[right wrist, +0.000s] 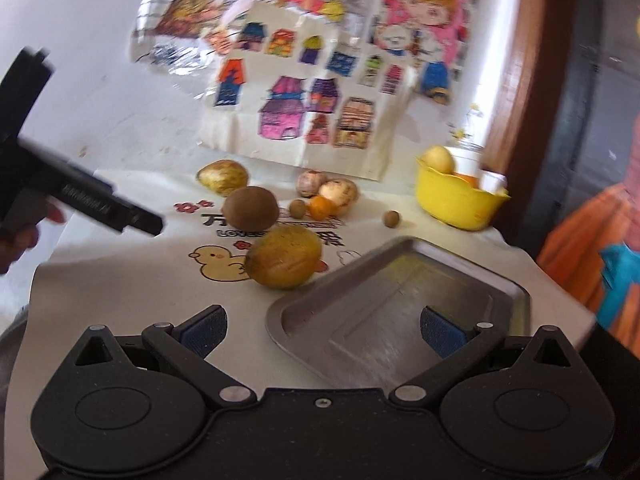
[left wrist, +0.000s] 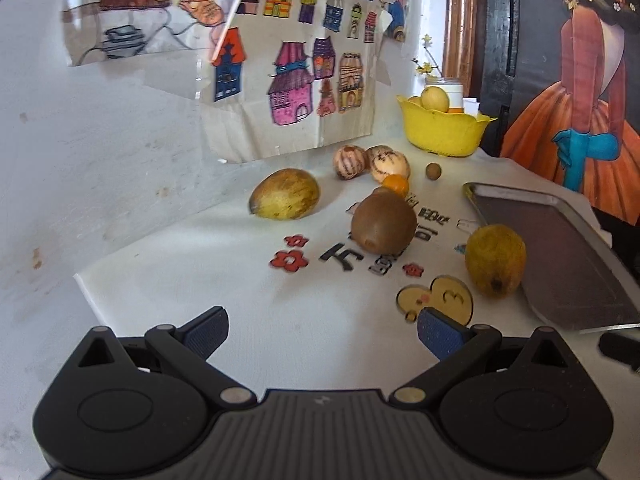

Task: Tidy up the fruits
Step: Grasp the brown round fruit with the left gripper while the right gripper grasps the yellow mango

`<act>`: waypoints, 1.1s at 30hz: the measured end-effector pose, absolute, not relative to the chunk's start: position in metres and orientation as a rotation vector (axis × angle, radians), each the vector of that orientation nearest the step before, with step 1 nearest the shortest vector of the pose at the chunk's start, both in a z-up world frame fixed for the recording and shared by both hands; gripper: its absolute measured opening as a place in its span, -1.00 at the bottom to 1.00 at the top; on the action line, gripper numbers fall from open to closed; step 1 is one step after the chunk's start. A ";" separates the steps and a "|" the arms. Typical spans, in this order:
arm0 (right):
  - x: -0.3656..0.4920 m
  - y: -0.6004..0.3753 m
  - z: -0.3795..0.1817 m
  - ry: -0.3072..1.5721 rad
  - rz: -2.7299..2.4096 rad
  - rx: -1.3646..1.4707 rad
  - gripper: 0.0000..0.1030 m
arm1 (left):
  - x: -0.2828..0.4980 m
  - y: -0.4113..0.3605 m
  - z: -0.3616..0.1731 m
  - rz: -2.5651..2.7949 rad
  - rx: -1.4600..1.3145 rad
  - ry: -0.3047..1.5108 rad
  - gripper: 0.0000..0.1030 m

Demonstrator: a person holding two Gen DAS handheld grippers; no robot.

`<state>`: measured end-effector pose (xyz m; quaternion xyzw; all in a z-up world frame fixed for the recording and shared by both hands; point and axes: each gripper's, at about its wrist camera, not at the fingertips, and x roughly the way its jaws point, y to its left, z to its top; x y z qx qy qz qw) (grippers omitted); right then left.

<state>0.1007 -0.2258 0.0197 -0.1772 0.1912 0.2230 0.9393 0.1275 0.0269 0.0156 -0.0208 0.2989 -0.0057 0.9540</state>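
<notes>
1. Both grippers come nearest: the left gripper [left wrist: 323,334] and the right gripper [right wrist: 324,332] have their blue-padded fingers [left wrist: 208,330] spread wide and released, with nothing between them.
2. Under the right gripper lies the shallow grey metal tray [right wrist: 516,296], and no fruit is seen in it.
3. Just beside the tray's edge rests an oval yellow-green fruit [right wrist: 284,256] on the white printed cloth [left wrist: 200,280] of the desk.
4. Further on are a brown fuzzy kiwi [left wrist: 384,222], a second yellow-green oval fruit [left wrist: 285,194], a small orange citrus [left wrist: 396,184], two pale striped round fruits [left wrist: 350,162] and small brown round fruits [left wrist: 433,171], all loose.
5. Farthest stands the yellow plastic bowl [left wrist: 442,132], which holds a pale yellow round fruit [left wrist: 435,99] and something orange.
6. I judge the sorting is hardly begun: most fruits are not yet placed.
</notes>
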 end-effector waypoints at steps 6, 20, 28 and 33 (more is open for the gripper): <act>0.127 -0.209 0.021 0.410 0.572 -0.456 0.99 | 0.162 0.034 0.021 -0.074 -0.091 0.626 0.99; 0.199 -0.190 0.013 0.526 0.761 -0.479 0.99 | 0.246 0.033 0.016 -0.149 -0.152 0.709 0.99; 0.218 -0.189 0.008 0.558 0.806 -0.411 0.87 | 0.267 0.031 0.008 -0.199 -0.212 0.743 0.84; 0.226 -0.188 0.005 0.576 0.816 -0.387 0.82 | 0.271 0.028 0.005 -0.218 -0.224 0.746 0.71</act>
